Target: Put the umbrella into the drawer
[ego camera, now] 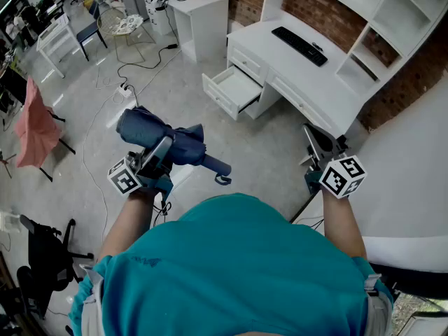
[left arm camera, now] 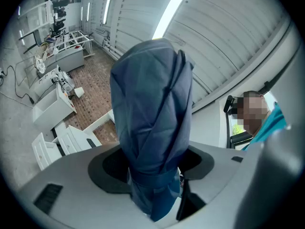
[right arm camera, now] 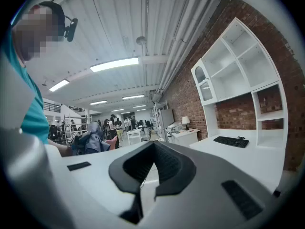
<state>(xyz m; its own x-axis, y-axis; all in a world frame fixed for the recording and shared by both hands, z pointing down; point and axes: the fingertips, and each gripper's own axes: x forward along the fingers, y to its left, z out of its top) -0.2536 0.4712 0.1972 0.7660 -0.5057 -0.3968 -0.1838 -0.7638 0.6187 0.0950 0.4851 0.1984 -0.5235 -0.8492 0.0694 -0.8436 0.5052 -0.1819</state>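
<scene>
A folded dark blue umbrella [ego camera: 148, 133] lies crosswise in my left gripper [ego camera: 163, 150], its handle and wrist loop [ego camera: 222, 179] pointing right. In the left gripper view the jaws stand wide, with the strapped umbrella [left arm camera: 152, 104] filling the space between the pads. The white desk's open drawer [ego camera: 236, 89] is ahead on the floor side of the desk, well apart from both grippers. My right gripper [ego camera: 318, 148] hovers at the right near the desk corner, its pads [right arm camera: 164, 168] together with nothing between them. The umbrella [right arm camera: 90, 142] also shows at the left of the right gripper view.
The white desk [ego camera: 308, 75] carries a black keyboard [ego camera: 299, 45] under white shelves [ego camera: 364, 19] on a brick wall. A small white table [ego camera: 199, 12] stands behind it. Cables [ego camera: 122, 89] run over the grey floor, and a pink chair [ego camera: 35, 128] is at the left.
</scene>
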